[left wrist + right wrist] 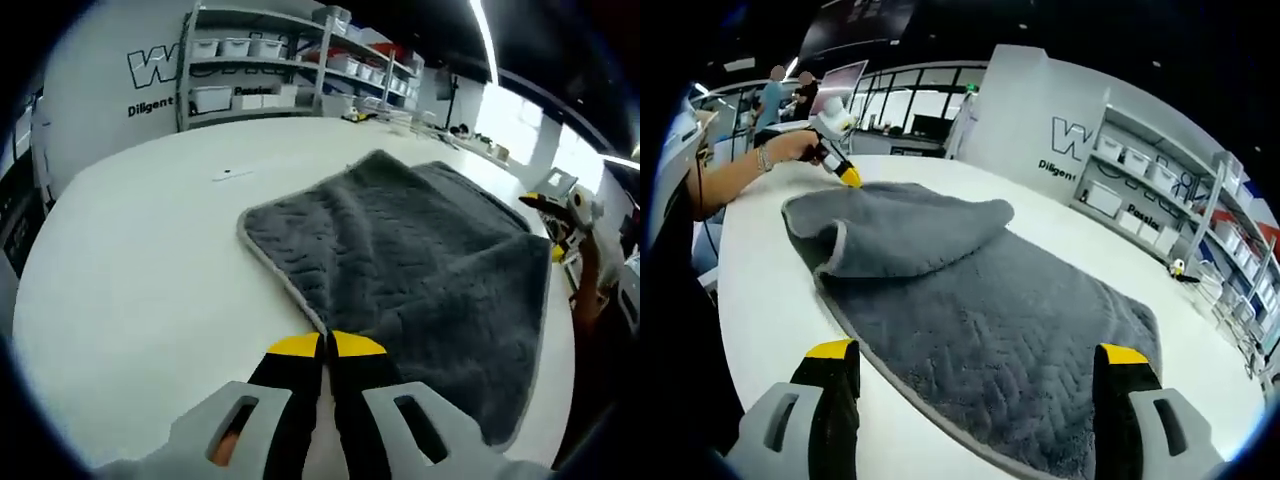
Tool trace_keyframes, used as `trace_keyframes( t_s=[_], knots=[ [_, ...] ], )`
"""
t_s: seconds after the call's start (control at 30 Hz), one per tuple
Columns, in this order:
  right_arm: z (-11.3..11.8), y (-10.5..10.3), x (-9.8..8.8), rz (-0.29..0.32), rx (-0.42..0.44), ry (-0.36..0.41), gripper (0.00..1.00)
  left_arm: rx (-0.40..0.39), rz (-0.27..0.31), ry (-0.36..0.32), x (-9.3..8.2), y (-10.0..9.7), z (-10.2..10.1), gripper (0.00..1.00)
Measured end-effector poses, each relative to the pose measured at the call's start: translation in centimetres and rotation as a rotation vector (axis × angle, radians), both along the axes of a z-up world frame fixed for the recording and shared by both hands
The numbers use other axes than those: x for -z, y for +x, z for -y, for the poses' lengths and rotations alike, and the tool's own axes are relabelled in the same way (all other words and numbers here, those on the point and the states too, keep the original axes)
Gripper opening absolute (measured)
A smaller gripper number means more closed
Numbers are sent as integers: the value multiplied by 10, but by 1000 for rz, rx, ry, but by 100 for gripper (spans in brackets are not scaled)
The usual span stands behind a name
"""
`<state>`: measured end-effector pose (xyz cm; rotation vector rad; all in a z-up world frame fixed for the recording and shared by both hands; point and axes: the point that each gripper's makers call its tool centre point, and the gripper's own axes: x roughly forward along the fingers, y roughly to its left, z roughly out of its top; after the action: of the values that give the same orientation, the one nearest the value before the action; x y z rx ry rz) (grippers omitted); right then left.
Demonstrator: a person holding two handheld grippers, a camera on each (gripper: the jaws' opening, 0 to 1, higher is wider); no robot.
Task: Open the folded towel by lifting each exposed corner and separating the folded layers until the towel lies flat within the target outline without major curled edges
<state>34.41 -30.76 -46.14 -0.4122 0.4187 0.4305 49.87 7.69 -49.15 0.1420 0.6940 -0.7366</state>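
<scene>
Towel (970,320), grey and plush with a pale stitched border, lies spread over most of the white table (130,290), and everything else is best placed from it. In the right gripper view, 1 end of it is folded back on itself, a rounded flap (900,228) resting on the lower layer with a curled edge along its near side. The rest stretches out flat, showing a faint chevron pattern.

The left gripper (325,345) has its 2 yellow-tipped jaws pressed together on the towel's border, right where a corner of the cloth comes to a point at the near edge. From that pinch the fabric rises in soft wrinkles toward the towel's middle. In the right gripper view this same tool (845,172) appears at the far end of the towel, just beside the folded flap, held by a person's hand (790,148) with a wristband.

The right gripper (980,352) has its jaws wide apart, 1 on each side of the towel's near edge, gripping nothing.

Beyond the towel, shelving (270,60) with white bins stands against a wall with partial lettering.
</scene>
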Motion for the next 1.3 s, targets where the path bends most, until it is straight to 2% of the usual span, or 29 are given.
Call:
trace_keyframes(
  t_s=[0.17, 0.4, 0.57, 0.6, 1.07, 1.3],
  knots=[
    [-1, 2, 3, -15, -4, -12, 99, -35, 5, 4, 0, 0, -20, 2],
    [-5, 3, 1, -11, -18, -12, 99, -117, 17, 70, 1, 0, -63, 2],
    [-7, 5, 2, -14, -21, -19, 99, -146, 18, 79, 1, 0, -79, 2],
    [-8, 5, 2, -15, -24, -18, 99, -156, 24, 100, 1, 0, -86, 2],
    [-5, 3, 0, -15, -15, -17, 99, -190, 57, 195, 1, 4, -117, 2],
    [-4, 3, 0, -15, -11, -17, 99, -206, 52, 211, 0, 3, -128, 2]
  ],
)
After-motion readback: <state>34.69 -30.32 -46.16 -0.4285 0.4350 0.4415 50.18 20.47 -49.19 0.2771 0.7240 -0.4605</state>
